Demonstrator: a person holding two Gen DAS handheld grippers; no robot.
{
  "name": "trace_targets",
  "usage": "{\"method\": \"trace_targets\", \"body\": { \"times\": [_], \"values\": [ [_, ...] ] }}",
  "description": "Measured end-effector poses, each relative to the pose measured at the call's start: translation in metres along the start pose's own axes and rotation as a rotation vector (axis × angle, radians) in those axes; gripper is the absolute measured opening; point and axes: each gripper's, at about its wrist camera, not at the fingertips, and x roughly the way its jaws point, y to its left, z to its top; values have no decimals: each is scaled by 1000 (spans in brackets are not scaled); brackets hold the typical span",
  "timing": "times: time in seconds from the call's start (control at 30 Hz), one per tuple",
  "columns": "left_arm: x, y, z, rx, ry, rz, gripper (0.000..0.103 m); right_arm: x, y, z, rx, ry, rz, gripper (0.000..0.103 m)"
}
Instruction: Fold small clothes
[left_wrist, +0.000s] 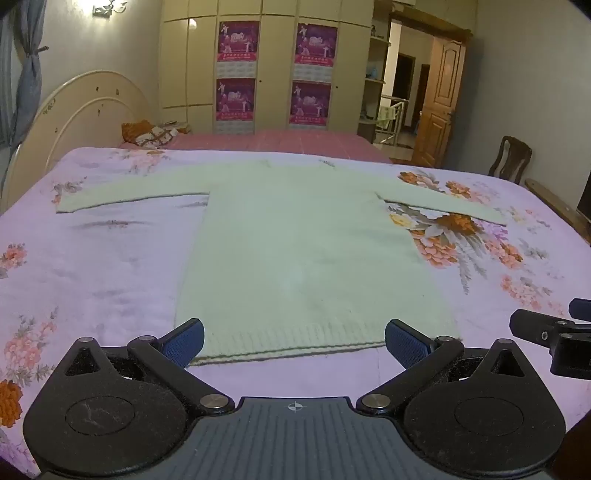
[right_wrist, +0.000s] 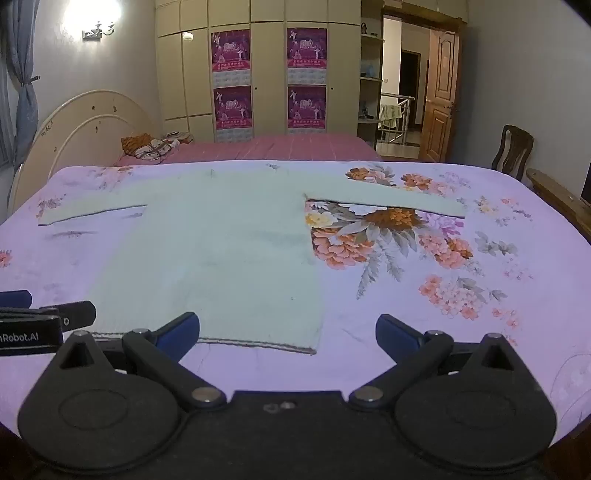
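Observation:
A pale green knitted sweater (left_wrist: 295, 243) lies flat on the flowered lilac sheet (left_wrist: 92, 266), both sleeves spread sideways and its ribbed hem nearest me. My left gripper (left_wrist: 294, 341) hovers just short of the hem, open wide, with nothing between its blue pads. In the right wrist view the sweater (right_wrist: 214, 251) sits left of centre. My right gripper (right_wrist: 288, 334) is open over the hem's right corner and the bare sheet (right_wrist: 424, 288), holding nothing. Each gripper shows at the edge of the other's view: the right gripper (left_wrist: 554, 336) and the left gripper (right_wrist: 37, 321).
A bed with a pink cover (left_wrist: 280, 142) and a cream headboard (left_wrist: 85, 110) stands behind the work surface. A wardrobe with posters (left_wrist: 273, 74) lines the back wall. A wooden chair (left_wrist: 509, 158) and an open door (left_wrist: 436, 103) are at the right.

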Motion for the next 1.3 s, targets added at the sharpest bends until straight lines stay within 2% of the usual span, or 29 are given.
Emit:
{"method": "trace_targets", "body": {
  "times": [1.3],
  "values": [
    [2,6,-2,3,1,4,103,3,3,2,-26,20,-1,102]
  ]
}}
